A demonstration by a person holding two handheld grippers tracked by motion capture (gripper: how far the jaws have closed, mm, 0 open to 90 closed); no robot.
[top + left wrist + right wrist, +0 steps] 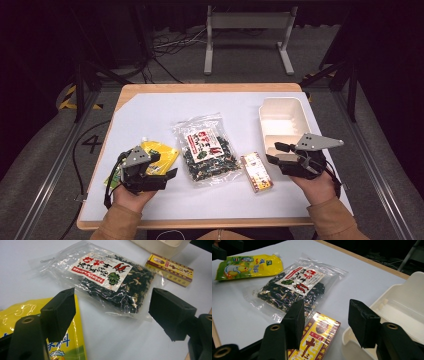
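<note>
On the white table (pixel 150 110), a clear bag of dark dried flakes with a red and white label (pixel 206 150) lies in the middle. To its left is a yellow pouch (pixel 162 150), to its right a small red and yellow box (pixel 256 172). My left gripper (pixel 167 165) hovers over the pouch's near end, jaws open, nothing between them (pixel 111 300). Farther right, my right gripper (pixel 272 153) is open and empty (pixel 327 306), over the gap between the box (pixel 319 337) and a cream tray (pixel 407 305).
The cream tray (pixel 282 122) stands at the table's right side, its far end reaching toward the back edge. A wooden rim borders the table. A grey metal stand (pixel 247 22) and cables sit on the floor beyond the table.
</note>
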